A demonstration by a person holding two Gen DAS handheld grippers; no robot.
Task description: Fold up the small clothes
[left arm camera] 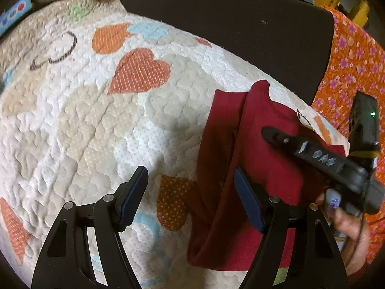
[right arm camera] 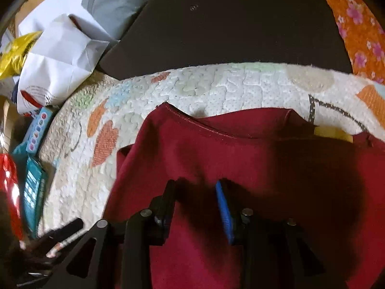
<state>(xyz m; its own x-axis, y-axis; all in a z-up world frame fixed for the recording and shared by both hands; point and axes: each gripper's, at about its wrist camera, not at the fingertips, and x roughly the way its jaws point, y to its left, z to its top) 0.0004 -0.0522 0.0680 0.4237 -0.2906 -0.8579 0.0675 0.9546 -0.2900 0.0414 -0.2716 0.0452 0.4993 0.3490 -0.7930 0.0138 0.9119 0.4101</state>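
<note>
A dark red garment point(left arm camera: 252, 156) lies on a quilted mat with orange hearts point(left arm camera: 96, 120), one side folded over along a lengthwise crease. My left gripper point(left arm camera: 190, 171) stands wide open above the mat, its right finger point(left arm camera: 245, 192) over the garment's left edge, nothing between the pads. My right gripper point(left arm camera: 269, 132) comes in from the right, held by a hand point(left arm camera: 349, 221), its tip over the garment's middle. In the right wrist view the garment point(right arm camera: 240, 156) fills the lower frame, and the right gripper point(right arm camera: 195, 184) hovers over it, jaws partly apart, with cloth below but not pinched.
A dark brown surface point(left arm camera: 228, 24) lies beyond the mat's far edge. Orange floral fabric point(left arm camera: 356, 60) lies at the right. Left of the mat point(right arm camera: 216, 84) are a white paper bag point(right arm camera: 60, 60), a yellow packet point(right arm camera: 14, 55) and teal boxes point(right arm camera: 33, 187).
</note>
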